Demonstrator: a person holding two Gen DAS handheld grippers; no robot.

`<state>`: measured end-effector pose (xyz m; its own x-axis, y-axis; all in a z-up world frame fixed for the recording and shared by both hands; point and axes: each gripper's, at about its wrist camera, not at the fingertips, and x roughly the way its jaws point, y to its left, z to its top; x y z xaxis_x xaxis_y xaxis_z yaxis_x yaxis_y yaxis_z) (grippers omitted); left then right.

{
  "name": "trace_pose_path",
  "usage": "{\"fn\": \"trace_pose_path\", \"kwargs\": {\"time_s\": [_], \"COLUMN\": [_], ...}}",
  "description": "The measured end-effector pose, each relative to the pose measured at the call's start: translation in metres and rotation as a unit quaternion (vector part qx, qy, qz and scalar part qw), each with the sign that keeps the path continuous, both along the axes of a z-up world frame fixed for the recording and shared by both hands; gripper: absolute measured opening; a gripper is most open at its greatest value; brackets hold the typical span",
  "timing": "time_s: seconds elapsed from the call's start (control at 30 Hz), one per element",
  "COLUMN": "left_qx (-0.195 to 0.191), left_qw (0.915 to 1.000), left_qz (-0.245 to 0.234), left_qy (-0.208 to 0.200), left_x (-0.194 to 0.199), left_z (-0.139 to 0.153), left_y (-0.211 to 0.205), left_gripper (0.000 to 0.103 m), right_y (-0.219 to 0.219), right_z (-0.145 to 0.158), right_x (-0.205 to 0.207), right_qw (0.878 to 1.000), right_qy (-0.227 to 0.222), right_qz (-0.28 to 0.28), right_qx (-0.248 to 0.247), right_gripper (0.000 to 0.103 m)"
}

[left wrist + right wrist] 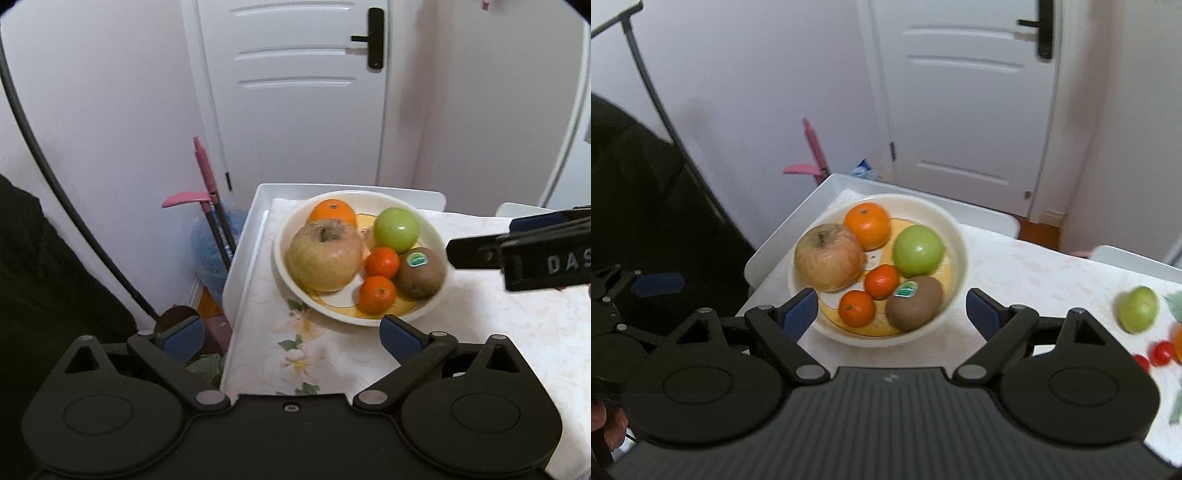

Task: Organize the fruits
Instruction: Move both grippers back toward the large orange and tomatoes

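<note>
Right wrist view — your right gripper point(890, 312) gapes empty over the kiwi point(914, 303); it's soft, so pinch its middle gently.

My left wrist camera looks down from near the table's left edge toward the door point(295, 92). My right one faces likewise, closer in; both share the fruit bowl point(284, 236) at mid-frame.
</note>
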<state>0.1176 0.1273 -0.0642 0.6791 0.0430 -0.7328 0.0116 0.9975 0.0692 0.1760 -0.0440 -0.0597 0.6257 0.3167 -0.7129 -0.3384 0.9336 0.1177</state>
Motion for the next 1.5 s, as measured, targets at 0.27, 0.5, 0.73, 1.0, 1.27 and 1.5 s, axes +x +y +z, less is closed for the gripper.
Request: {"fn": "trace_pose_path", "kwargs": {"time_s": [0.27, 0.5, 0.73, 1.0, 1.27, 1.5], "left_qx": [-0.012, -0.025, -0.013, -0.007, -0.015, -0.008], "left_qw": [0.9995, 0.9989, 0.9986, 0.9983, 0.9982, 0.9978], "left_qz": [-0.025, -0.026, -0.033, -0.043, -0.049, -0.062], "left_qy": [-0.015, -0.03, -0.038, -0.039, -0.031, -0.02], "left_x": [-0.014, -0.026, -0.036, -0.038, -0.018, 0.007], "left_z": [0.023, 0.041, 0.046, 0.039, 0.012, -0.019], "left_y": [-0.026, -0.067, -0.122, -0.192, -0.254, -0.298], "left_gripper": [0.103, 0.103, 0.103, 0.102, 0.102, 0.102], "right_y": [-0.054, -0.117, -0.184, -0.256, -0.316, -0.347], "right_z": [0.024, 0.034, 0.036, 0.033, 0.009, -0.025], "right_x": [-0.033, -0.06, -0.075, -0.073, -0.05, -0.021], "right_qw": [0.999, 0.996, 0.994, 0.994, 0.995, 0.996], "right_qy": [-0.018, -0.029, -0.033, -0.043, -0.04, -0.032], "right_qz": [-0.048, -0.08, -0.104, -0.097, -0.089, -0.075], "right_qx": [0.006, 0.003, 0.007, 0.0, -0.012, -0.025], "right_gripper": [0.102, 0.102, 0.102, 0.102, 0.102, 0.1]}}
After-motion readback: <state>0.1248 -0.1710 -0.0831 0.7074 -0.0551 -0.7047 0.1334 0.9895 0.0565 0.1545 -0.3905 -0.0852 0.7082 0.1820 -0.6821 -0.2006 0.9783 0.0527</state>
